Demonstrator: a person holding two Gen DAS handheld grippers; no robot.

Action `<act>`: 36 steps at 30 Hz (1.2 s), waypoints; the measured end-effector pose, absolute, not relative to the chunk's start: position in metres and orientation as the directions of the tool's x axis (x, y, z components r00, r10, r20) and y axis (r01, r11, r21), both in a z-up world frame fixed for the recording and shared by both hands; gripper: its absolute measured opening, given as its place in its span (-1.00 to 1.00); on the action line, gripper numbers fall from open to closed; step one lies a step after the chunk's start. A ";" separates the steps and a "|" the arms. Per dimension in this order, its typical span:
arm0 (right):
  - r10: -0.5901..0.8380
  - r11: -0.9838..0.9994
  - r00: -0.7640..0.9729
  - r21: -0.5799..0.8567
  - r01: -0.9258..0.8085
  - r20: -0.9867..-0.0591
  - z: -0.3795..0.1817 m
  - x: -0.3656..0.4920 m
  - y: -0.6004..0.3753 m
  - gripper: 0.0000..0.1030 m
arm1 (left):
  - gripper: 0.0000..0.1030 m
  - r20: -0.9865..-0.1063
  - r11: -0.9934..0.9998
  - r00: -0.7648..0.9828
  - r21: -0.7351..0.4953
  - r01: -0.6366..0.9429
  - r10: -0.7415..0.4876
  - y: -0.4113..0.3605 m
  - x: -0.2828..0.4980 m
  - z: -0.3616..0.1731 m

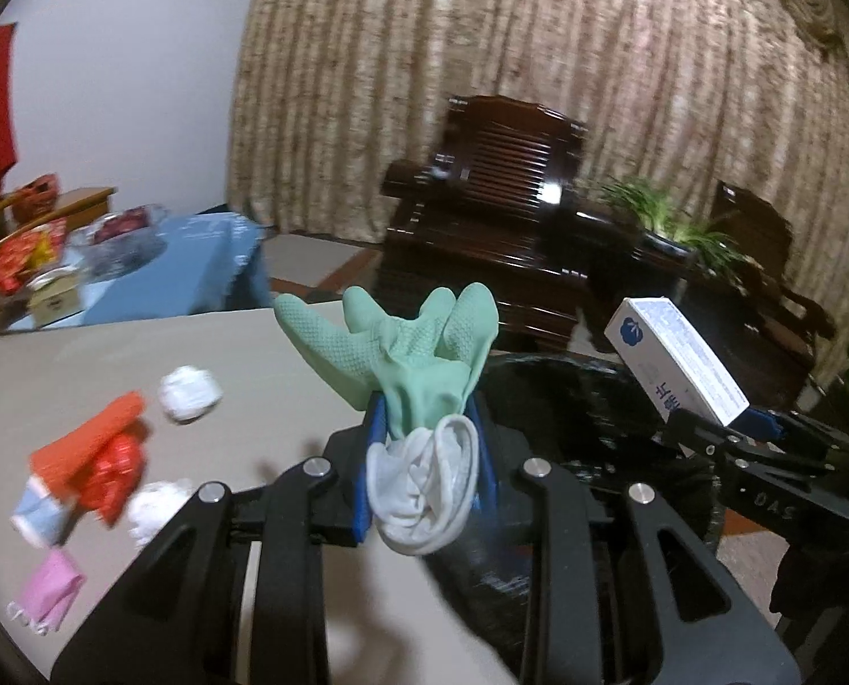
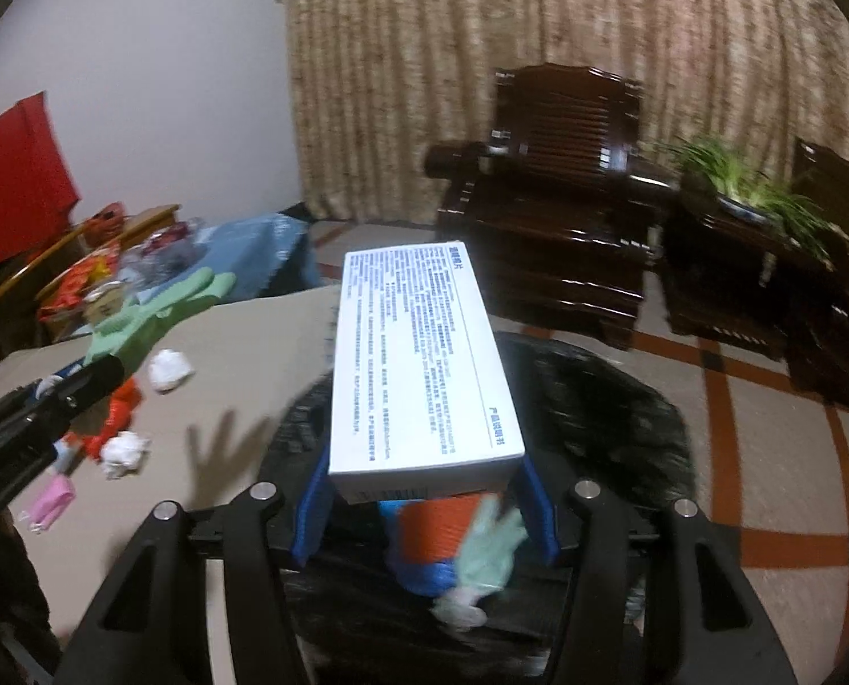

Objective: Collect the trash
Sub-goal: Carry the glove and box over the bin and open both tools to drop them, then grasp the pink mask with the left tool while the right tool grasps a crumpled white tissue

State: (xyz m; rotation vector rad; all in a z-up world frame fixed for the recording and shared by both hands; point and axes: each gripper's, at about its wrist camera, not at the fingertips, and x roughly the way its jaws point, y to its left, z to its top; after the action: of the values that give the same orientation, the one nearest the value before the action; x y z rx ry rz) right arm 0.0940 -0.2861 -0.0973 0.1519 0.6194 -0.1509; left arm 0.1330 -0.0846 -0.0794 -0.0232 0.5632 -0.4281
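Observation:
My left gripper is shut on a green rubber glove with a white cuff, held over the table edge beside the black trash bag. My right gripper is shut on a white box with blue print, held above the open black bag. The box also shows in the left wrist view. Inside the bag lie an orange and blue item and a pale green glove. On the beige table lie white paper balls, red and orange wrappers and a pink piece.
Dark wooden chairs and a potted green plant stand behind the bag. A blue-clothed side table with bowls and snack packs stands far left. A patterned curtain covers the back wall.

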 end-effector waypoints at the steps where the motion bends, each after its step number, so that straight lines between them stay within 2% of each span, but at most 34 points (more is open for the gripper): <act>1: -0.110 0.975 0.800 0.093 0.202 -0.591 -0.099 0.093 -0.293 0.07 | -0.47 -0.516 0.903 0.748 -0.140 0.406 -0.417 -0.095 0.135 -0.081; 7: -0.181 0.959 0.775 0.065 0.275 -0.606 -0.110 0.090 -0.322 0.10 | -0.42 -0.528 0.849 0.681 -0.177 0.497 -0.508 -0.142 0.148 -0.088; 8: -0.192 0.957 0.770 0.058 0.284 -0.608 -0.111 0.091 -0.323 0.17 | -0.34 -0.529 0.840 0.670 -0.182 0.510 -0.521 -0.148 0.149 -0.089; 9: -0.206 0.953 0.766 0.051 0.297 -0.608 -0.111 0.090 -0.326 0.28 | -0.14 -0.528 0.833 0.662 -0.184 0.522 -0.532 -0.155 0.150 -0.091; 13: -0.233 0.945 0.767 0.045 0.323 -0.598 -0.110 0.085 -0.333 0.55 | 0.16 -0.518 0.826 0.662 -0.183 0.532 -0.541 -0.160 0.148 -0.092; 15: -0.232 0.946 0.778 0.050 0.319 -0.584 -0.109 0.084 -0.331 0.82 | 0.35 -0.513 0.840 0.681 -0.175 0.513 -0.523 -0.152 0.146 -0.092; 20: -0.187 0.959 0.803 0.073 0.274 -0.567 -0.104 0.090 -0.314 0.88 | 0.67 -0.503 0.893 0.744 -0.156 0.422 -0.440 -0.116 0.142 -0.088; 24: -0.126 0.974 0.819 0.089 0.211 -0.560 -0.105 0.094 -0.287 0.88 | 0.73 -0.498 0.929 0.788 -0.132 0.345 -0.363 -0.076 0.136 -0.082; 36: 0.113 0.992 0.846 0.109 -0.066 -0.521 -0.098 0.127 -0.173 0.88 | 0.74 -0.525 0.998 0.850 -0.052 0.025 -0.049 0.071 0.110 -0.090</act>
State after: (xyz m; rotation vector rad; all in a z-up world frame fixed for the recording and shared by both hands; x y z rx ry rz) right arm 0.1265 -0.1734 -0.0983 0.0881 0.5547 0.0944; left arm 0.1095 0.0707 -0.0904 -0.0440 0.5537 -0.0392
